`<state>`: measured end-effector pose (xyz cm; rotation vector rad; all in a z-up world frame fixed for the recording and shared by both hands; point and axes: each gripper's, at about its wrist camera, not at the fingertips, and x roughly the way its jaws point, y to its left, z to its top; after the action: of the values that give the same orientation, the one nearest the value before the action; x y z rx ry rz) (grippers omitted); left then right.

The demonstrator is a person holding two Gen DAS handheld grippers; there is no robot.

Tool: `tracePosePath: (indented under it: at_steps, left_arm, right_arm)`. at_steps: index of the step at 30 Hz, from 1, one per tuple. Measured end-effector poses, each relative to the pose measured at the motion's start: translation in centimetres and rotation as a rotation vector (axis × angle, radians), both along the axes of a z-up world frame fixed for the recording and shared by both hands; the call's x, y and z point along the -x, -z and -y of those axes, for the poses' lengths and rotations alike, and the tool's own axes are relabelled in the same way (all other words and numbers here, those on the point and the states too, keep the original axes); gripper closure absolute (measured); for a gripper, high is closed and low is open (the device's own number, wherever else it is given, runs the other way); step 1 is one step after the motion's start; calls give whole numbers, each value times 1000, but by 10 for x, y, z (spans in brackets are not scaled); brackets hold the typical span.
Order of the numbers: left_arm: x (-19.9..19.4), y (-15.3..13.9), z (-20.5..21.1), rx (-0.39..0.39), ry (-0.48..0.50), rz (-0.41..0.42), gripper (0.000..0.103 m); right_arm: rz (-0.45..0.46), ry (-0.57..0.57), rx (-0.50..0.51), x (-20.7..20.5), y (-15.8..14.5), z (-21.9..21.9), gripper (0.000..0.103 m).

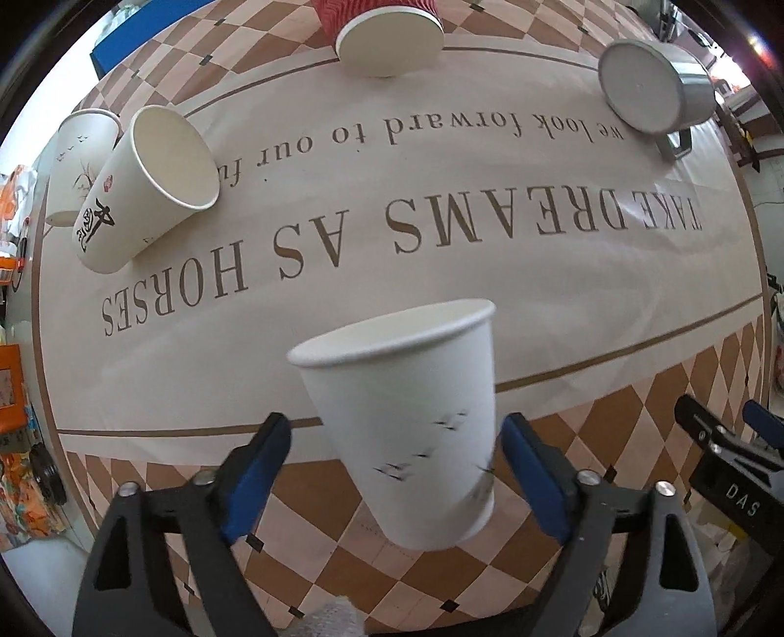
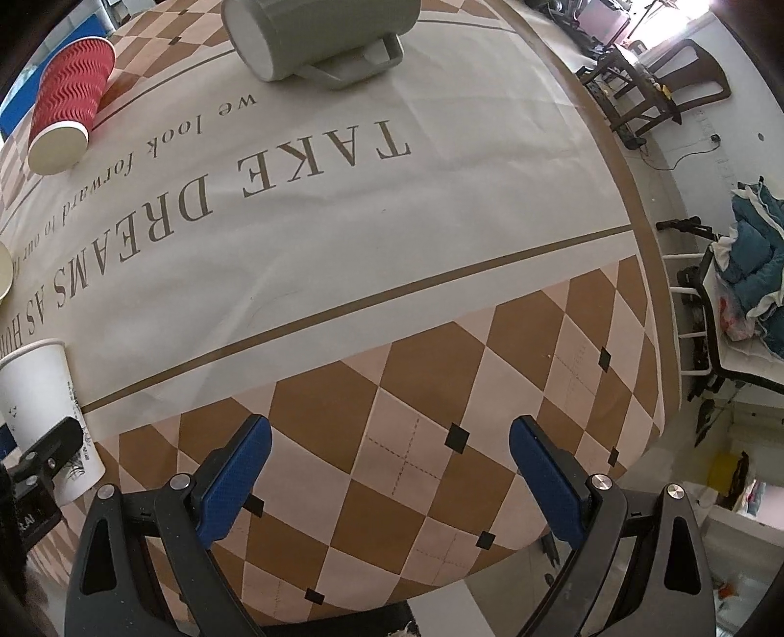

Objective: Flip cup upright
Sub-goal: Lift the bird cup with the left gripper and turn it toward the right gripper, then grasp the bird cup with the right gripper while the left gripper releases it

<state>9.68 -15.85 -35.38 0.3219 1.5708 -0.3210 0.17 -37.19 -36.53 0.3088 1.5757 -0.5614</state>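
A white paper cup with small bird marks stands mouth up on the table between the fingers of my left gripper. The jaws are open; the right blue pad sits close to the cup wall and the left pad stands apart from it. The same cup shows at the left edge of the right wrist view with a left finger beside it. My right gripper is open and empty above the checkered front part of the tablecloth.
A white cup with black calligraphy lies on its side at the left, another white cup behind it. A red ribbed cup and a grey mug lie on their sides at the far edge. The table edge is at the right.
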Motion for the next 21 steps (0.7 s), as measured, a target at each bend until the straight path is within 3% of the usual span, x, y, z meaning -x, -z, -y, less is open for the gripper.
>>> tracePosePath:
  at_steps: [2,7,14,17,21]
  left_arm:
    - [-1,1,3,-6,3,14,7]
    - [0,-13,-5,39,-21,38,6]
    - [4,-64,-51,117,-104,137,0]
    - [3,-86,-67,103,-156,214,0]
    - [1,-96,-96,52,-218,248,0]
  right_arm:
    - [-1,-2,-3,-1,2,0,4]
    - [5,-1,-20,-1,5,5,4]
    - [57,-15,-51,-12,-19,-5,4]
    - [94,-50,-82,-20,-35,-15,4]
    - [133,-116,-143,-34,-54,-38,4]
